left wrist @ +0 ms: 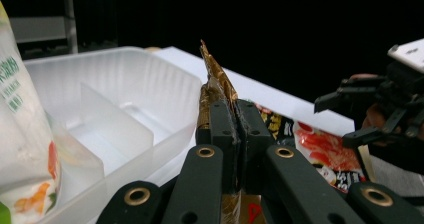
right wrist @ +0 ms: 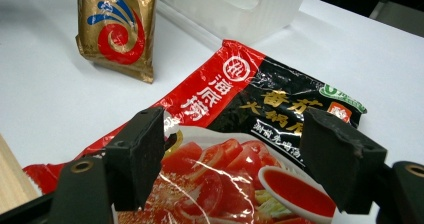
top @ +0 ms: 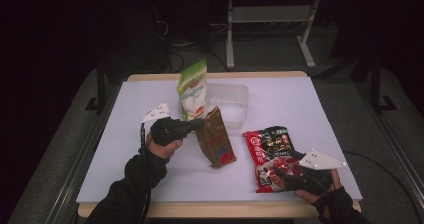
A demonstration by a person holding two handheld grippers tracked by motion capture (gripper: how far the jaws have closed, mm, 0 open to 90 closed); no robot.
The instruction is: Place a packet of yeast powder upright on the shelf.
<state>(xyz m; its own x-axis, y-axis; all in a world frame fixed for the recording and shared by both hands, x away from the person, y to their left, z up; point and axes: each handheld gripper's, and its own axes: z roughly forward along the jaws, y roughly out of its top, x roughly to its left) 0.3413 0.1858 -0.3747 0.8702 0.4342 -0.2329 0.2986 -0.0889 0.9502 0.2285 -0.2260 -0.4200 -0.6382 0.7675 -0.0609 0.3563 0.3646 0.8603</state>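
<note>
My left gripper [top: 201,124] is shut on the top edge of a gold pouch [top: 215,138] with a red and blue swirl. The pouch hangs tilted, its lower end by the white tabletop. In the left gripper view the black jaws [left wrist: 235,129] pinch the crinkled gold edge [left wrist: 216,79]. My right gripper [top: 289,170] stands open over a red and black tomato soup-base packet [top: 270,151] lying flat near the front right. In the right gripper view the wide jaws [right wrist: 237,159] straddle the packet [right wrist: 235,114] without pressing it. The gold pouch [right wrist: 117,29] shows beyond.
A clear divided plastic tray [top: 235,101] sits at the middle back, close behind the gold pouch [left wrist: 125,84]. A green and white pouch [top: 193,90] stands upright against the tray's left side [left wrist: 20,134]. The wooden table edge [top: 215,209] runs along the front.
</note>
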